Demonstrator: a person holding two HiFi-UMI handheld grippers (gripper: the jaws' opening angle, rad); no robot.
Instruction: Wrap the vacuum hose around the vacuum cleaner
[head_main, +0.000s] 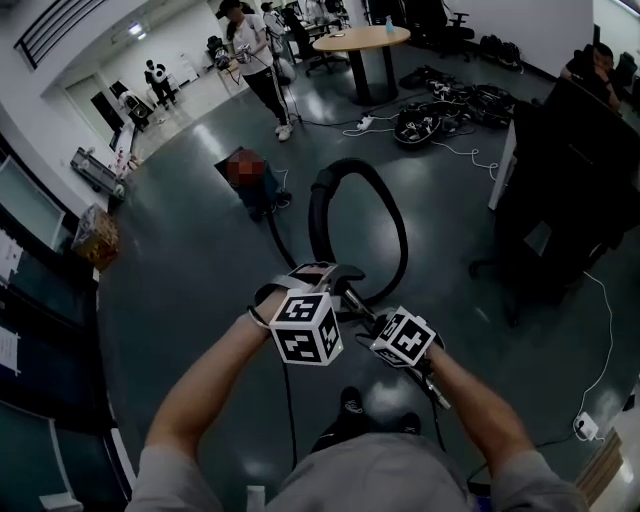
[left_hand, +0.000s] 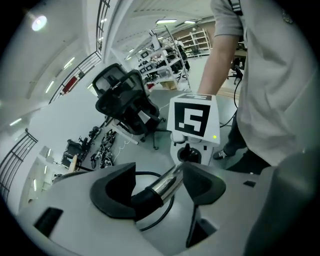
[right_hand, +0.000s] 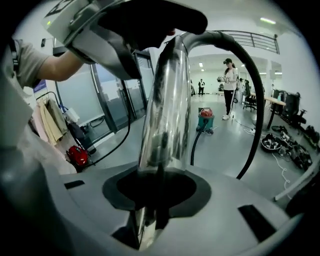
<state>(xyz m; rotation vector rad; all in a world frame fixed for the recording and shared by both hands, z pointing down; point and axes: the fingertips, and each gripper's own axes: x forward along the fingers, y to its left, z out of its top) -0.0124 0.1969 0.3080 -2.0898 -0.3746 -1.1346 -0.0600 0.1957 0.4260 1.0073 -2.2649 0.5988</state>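
Right gripper view: the chrome wand (right_hand: 165, 110) is pinched by the right gripper (right_hand: 157, 187) jaws, its lower end hidden beneath them, while the left gripper (left_hand: 160, 186) jaws are spread about it.

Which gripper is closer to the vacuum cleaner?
Left. The left gripper is farther up the shiny tube, toward the vacuum cleaner; the right gripper clamps it lower, nearer the person.

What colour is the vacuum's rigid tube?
Shiny chrome silver tube; right gripper view shows it best.

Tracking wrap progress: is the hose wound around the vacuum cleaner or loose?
Loose: the hose arcs in an open loop beside the vacuum cleaner, not around it; right gripper holds its metal tube.
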